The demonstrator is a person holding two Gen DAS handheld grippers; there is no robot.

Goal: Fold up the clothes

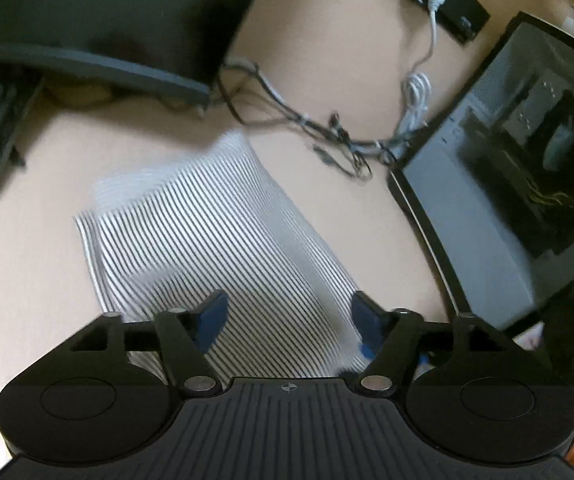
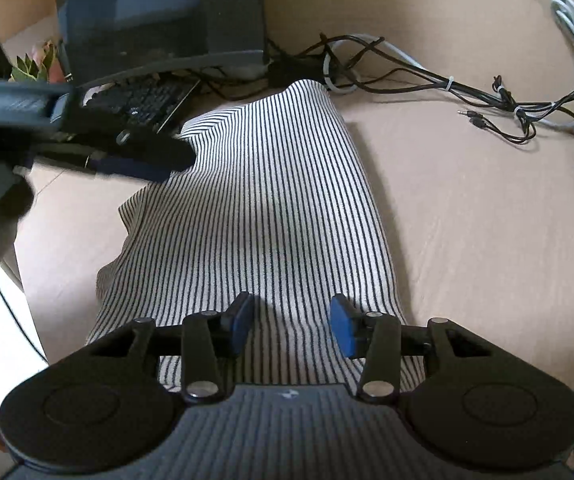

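A black-and-white striped garment (image 1: 215, 232) lies folded into a long band on the beige table; it also shows in the right wrist view (image 2: 263, 208). My left gripper (image 1: 287, 316) is open, its blue pads spread just above the near end of the cloth. It also shows in the right wrist view (image 2: 143, 164), reaching in from the left at the garment's far left edge. My right gripper (image 2: 291, 326) is open, hovering over the garment's near end with nothing between the pads.
A monitor (image 2: 159, 12) and a keyboard (image 2: 143, 100) stand at the back left. Tangled cables (image 2: 427, 80) run behind the garment. A computer case (image 1: 507, 184) stands at the right. A small plant (image 2: 33, 66) sits at the far left.
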